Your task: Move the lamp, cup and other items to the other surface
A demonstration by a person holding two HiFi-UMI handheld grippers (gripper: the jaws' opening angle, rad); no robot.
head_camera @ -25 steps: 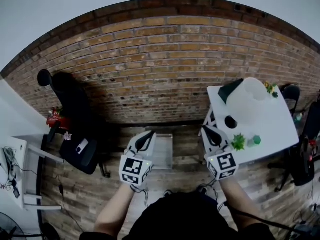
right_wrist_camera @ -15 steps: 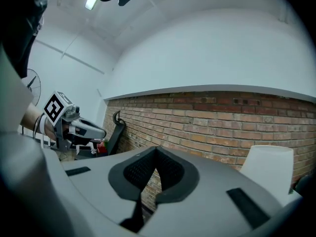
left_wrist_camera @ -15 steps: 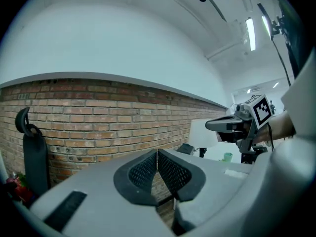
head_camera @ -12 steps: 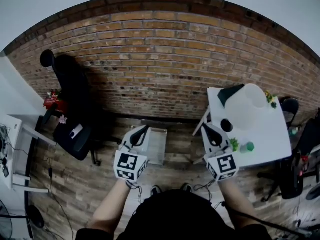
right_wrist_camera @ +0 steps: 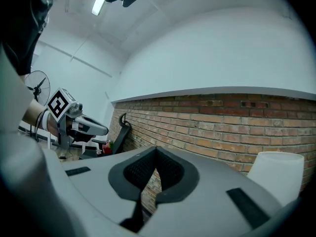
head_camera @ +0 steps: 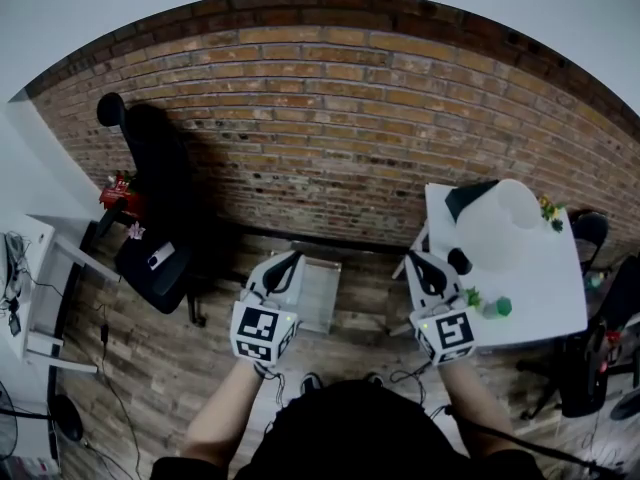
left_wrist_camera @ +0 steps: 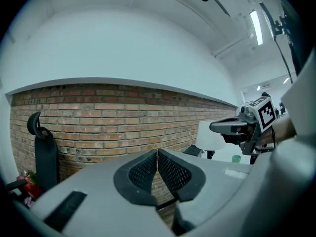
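A white-shaded lamp (head_camera: 500,223) stands on the white table (head_camera: 545,283) at the right, with a small green cup (head_camera: 503,307), a green plant (head_camera: 472,296) and a black item (head_camera: 458,260) near the table's front edge. My right gripper (head_camera: 417,260) is shut and empty, held level just left of that table. My left gripper (head_camera: 291,260) is also shut and empty, above a small clear side table (head_camera: 328,313). The left gripper view shows shut jaws (left_wrist_camera: 157,154), the lamp (left_wrist_camera: 210,135) and the cup (left_wrist_camera: 236,158). In the right gripper view the shut jaws (right_wrist_camera: 157,152) face the brick wall, with the lamp (right_wrist_camera: 276,174) at right.
A brick wall (head_camera: 330,138) runs across the back. A black office chair (head_camera: 150,228) stands at the left, beside a white desk (head_camera: 30,288). Another dark chair (head_camera: 585,353) sits right of the white table. The floor is wood planks.
Both grippers stay shut and have hardly moved. The head view has shifted slightly, so the white table and chair sit a little differently in frame.
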